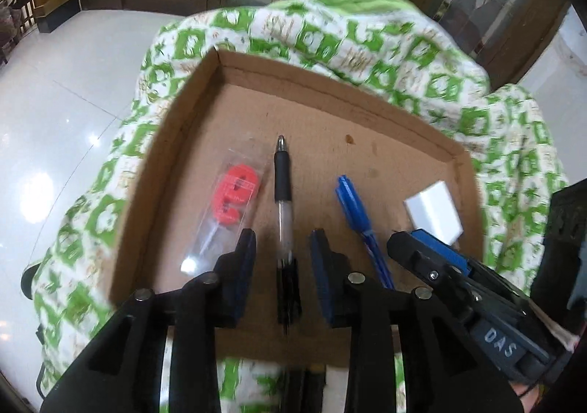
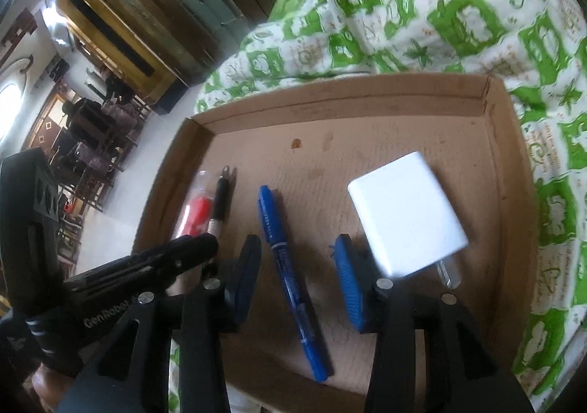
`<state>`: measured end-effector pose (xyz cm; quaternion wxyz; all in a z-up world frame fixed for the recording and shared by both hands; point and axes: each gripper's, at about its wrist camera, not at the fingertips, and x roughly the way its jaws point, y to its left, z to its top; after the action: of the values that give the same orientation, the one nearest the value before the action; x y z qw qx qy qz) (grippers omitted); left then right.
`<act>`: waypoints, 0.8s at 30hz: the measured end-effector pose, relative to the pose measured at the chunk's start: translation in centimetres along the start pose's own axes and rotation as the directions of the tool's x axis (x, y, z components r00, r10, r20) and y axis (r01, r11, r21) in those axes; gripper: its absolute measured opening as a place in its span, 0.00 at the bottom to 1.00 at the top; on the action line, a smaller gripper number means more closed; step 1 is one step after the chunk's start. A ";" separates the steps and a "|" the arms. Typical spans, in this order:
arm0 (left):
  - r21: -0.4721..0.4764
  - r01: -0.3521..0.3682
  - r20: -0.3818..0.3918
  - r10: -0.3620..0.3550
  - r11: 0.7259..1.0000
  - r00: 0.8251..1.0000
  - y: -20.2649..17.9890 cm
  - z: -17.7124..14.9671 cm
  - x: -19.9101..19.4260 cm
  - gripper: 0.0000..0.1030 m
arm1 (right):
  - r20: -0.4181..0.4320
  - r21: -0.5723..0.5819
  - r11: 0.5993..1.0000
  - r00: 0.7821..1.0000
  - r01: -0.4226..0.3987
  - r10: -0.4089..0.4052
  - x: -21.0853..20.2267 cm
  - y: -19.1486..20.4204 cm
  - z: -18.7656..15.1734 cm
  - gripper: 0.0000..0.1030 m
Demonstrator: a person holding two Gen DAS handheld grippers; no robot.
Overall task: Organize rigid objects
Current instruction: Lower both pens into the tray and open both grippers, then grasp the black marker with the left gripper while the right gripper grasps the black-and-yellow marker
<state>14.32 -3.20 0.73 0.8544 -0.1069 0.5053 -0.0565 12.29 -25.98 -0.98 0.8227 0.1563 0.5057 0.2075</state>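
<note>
Tongs of the left hand (image 1: 282,251) stand apart, released, with the black pen (image 1: 283,193) lying on the cardboard between the two fingers and no pad pressing it. Tongs of the right hand (image 2: 299,266) are also released, and the blue marker (image 2: 290,266) lies between their fingers, touching neither as far as I can see. Both pens rest flat inside the cardboard tray (image 1: 330,83), nearly parallel; the packet with red pieces (image 1: 234,193) lies just beside the black pen, near the left wall, and the white charger (image 2: 403,215) just beside the right tongs, its prongs towards the camera. The tray sits on a green and white cloth (image 1: 330,31). I judge that the two pens are placed and the step is to leave them. To do this well, each hand should lift straight away along its own line, without dragging sideways, so that no finger rolls a pen or pushes the charger out of the row.
</note>
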 end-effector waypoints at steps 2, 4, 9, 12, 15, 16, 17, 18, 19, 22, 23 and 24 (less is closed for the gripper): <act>-0.002 0.018 0.026 -0.017 1.000 1.000 0.2 -1.0 -1.7 0.30 | 0.005 0.014 1.000 1.000 -0.022 0.022 -0.9 0.2 -0.4 0.37; -0.007 0.028 0.049 -0.028 1.000 0.998 0.8 -2.7 -3.6 0.35 | 0.014 0.020 0.999 0.999 -0.046 0.046 -2.1 0.4 -1.0 0.40; -0.052 0.023 0.073 -0.019 0.998 0.997 2.6 -7.9 -6.2 0.42 | 0.027 0.014 0.996 0.995 -0.092 0.092 -4.8 1.9 -3.5 0.51; -0.094 0.023 0.059 -0.018 0.995 0.998 3.7 -11.3 -6.5 0.42 | -0.004 0.024 0.993 0.994 -0.112 0.112 -5.3 2.5 -5.9 0.51; -0.100 0.001 0.025 0.001 0.995 1.000 3.8 -13.5 -5.9 0.42 | -0.062 0.040 0.990 0.988 -0.136 0.139 -5.5 2.6 -8.1 0.51; -0.092 0.010 0.012 -0.009 0.996 1.000 3.5 -13.8 -5.9 0.42 | -0.080 0.041 0.990 0.987 -0.138 0.141 -5.4 2.7 -8.7 0.51; -0.074 0.013 0.014 -0.012 0.997 1.000 3.0 -13.8 -5.9 0.42 | -0.093 0.042 0.990 0.986 -0.137 0.141 -5.4 2.7 -9.2 0.51; -0.050 0.003 0.020 -0.002 0.999 1.000 2.6 -13.7 -6.1 0.42 | -0.102 0.045 0.990 0.985 -0.134 0.138 -5.3 2.7 -9.6 0.51; -0.024 -0.010 0.027 0.010 1.000 1.000 2.1 -13.7 -6.1 0.42 | -0.108 0.052 0.990 0.985 -0.130 0.135 -5.3 2.6 -9.8 0.51; 0.019 -0.022 -0.003 0.022 1.000 1.000 1.3 -14.0 -5.3 0.42 | -0.111 0.072 0.991 0.986 -0.115 0.122 -5.2 2.2 -9.9 0.51; 0.030 -0.024 -0.015 0.024 0.999 1.000 1.0 -14.0 -4.9 0.42 | -0.108 0.075 0.991 0.987 -0.108 0.115 -5.1 2.0 -10.0 0.51; 0.043 -0.022 -0.026 0.023 0.999 0.999 0.8 -14.2 -4.7 0.42 | -0.108 0.076 0.992 0.988 -0.104 0.112 -5.1 2.0 -9.9 0.51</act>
<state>-0.34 -3.21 -2.10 0.8502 -0.0822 0.5166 -0.0589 1.02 -26.37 -0.50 0.7745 0.2002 0.5490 0.2423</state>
